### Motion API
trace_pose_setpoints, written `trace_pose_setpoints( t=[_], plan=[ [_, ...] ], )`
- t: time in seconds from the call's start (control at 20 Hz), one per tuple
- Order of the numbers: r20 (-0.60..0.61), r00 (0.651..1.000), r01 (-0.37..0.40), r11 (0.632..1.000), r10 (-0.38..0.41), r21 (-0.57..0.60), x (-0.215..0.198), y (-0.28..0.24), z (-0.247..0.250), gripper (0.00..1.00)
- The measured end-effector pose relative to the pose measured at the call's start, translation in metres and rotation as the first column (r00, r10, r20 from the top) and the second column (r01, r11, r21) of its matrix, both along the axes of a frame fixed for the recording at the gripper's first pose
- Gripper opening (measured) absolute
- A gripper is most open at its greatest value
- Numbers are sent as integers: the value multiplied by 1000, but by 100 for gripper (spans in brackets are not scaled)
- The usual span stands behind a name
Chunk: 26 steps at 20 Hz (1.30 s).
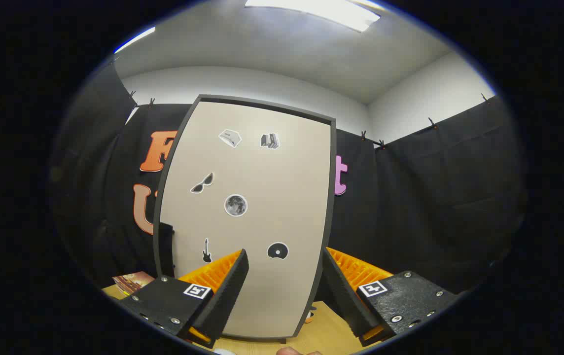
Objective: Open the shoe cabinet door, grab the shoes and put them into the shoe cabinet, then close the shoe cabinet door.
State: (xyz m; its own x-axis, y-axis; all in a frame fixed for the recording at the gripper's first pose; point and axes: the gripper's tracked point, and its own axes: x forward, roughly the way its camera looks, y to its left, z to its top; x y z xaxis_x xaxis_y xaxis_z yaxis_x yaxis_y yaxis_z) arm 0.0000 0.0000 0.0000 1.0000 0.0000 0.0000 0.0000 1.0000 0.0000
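The tall beige shoe cabinet door with a dark frame stands upright on the light wooden surface and faces the camera; it carries several small stickers, among them a round moon sticker near its middle. From this angle the door appears closed, or at least no interior of the cabinet can be seen, so the opening step is judged not yet done. No shoes can be identified: a small orange-and-dark object lies on the surface just beside the lower right corner of the door, too hidden to name. All remaining steps therefore appear outstanding: opening the door, grasping and placing the shoes inside, and closing the door. The tongs are spread wide apart and hold nothing; the fingers frame the lower part of the door, which lies ahead of them and centred in the gap. Whether the tips touch the door panel cannot be told. A dark, narrow part projects at the door's lower left edge; it may be a handle or a side panel, uncertain. A stack of printed paper lies on the surface to the left of the door.
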Motion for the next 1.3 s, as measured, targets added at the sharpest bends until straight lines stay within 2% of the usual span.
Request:
trace_pose_setpoints(
  t=[0.85,1.15,1.3],
  plan=[
    [22,1000,-10,999,9,44,-19,-3,9,93],
    [-18,998,-55,996,56,71,-24,17,-1,93],
    [-37,993,-107,991,111,75,-25,43,-7,93]
  ],
)
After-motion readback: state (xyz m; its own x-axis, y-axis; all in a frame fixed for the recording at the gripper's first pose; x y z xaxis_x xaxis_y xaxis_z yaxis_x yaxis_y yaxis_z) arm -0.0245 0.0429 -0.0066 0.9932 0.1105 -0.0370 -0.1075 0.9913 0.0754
